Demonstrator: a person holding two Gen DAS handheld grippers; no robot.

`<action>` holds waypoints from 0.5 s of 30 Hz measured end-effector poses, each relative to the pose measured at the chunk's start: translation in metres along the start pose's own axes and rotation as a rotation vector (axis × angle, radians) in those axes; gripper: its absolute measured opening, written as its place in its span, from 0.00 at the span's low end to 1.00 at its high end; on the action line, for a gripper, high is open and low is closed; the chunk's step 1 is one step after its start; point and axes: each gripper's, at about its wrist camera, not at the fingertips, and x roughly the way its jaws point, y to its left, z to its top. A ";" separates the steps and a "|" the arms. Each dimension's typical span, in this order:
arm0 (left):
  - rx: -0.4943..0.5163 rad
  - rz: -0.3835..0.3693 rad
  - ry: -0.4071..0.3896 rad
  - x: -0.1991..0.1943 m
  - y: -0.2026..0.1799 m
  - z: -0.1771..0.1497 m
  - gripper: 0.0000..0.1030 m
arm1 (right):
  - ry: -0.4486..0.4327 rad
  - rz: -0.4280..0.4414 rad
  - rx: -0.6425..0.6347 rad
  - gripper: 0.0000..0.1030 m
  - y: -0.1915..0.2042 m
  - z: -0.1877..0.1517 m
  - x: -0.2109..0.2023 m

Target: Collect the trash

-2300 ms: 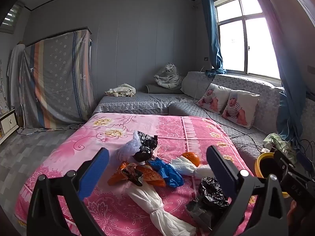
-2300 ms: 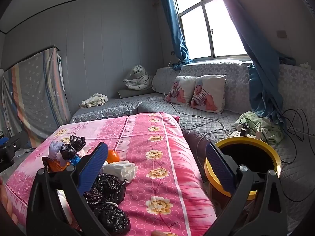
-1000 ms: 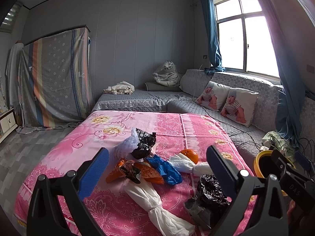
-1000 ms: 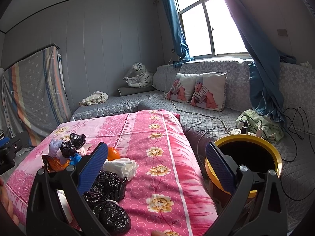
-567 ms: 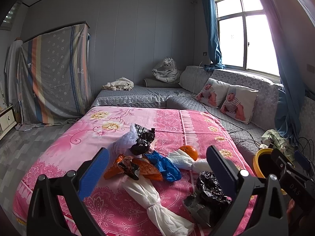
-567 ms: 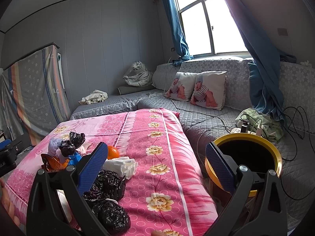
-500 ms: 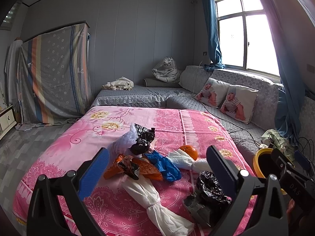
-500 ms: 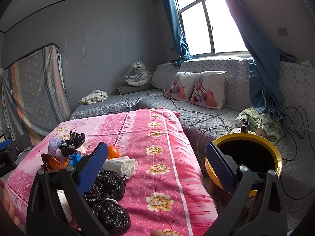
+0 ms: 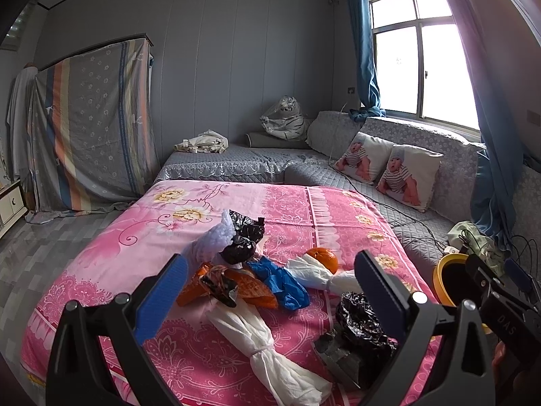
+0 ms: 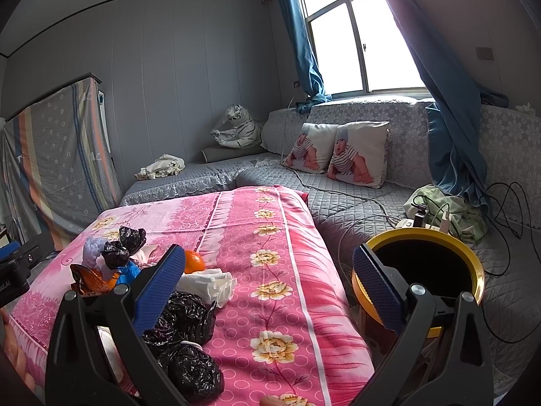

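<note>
Both grippers (image 9: pixel 270 297) (image 10: pixel 268 284) wide, prob. empty

Yellow bin (image 9: pixel 441 272) mostly hidden behind the right gripper's body in left wrist view; its base blocked by the gripper frame in right wrist view. White knotted bag (image 9: pixel 270 348) partly behind the frame near the bottom edge. Black bag (image 10: pixel 189 370) partly behind the left finger (image 10: pixel 159 284). Orange (image 10: pixel 193 261) half covered too. Grey block (image 9: pixel 338 350) under a black bag, unidentifiable.

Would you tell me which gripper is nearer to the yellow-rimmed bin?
The right gripper: the yellow-rimmed bin stands just beyond its right finger. The left gripper hovers over the bed's trash, farther away.
</note>
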 end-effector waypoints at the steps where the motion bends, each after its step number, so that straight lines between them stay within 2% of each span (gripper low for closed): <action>1: 0.000 0.000 0.000 0.000 0.000 0.000 0.93 | 0.000 0.000 0.000 0.92 0.000 0.000 0.000; 15: 0.000 -0.004 0.001 0.000 0.000 0.000 0.93 | 0.000 0.001 0.000 0.92 0.000 0.000 0.000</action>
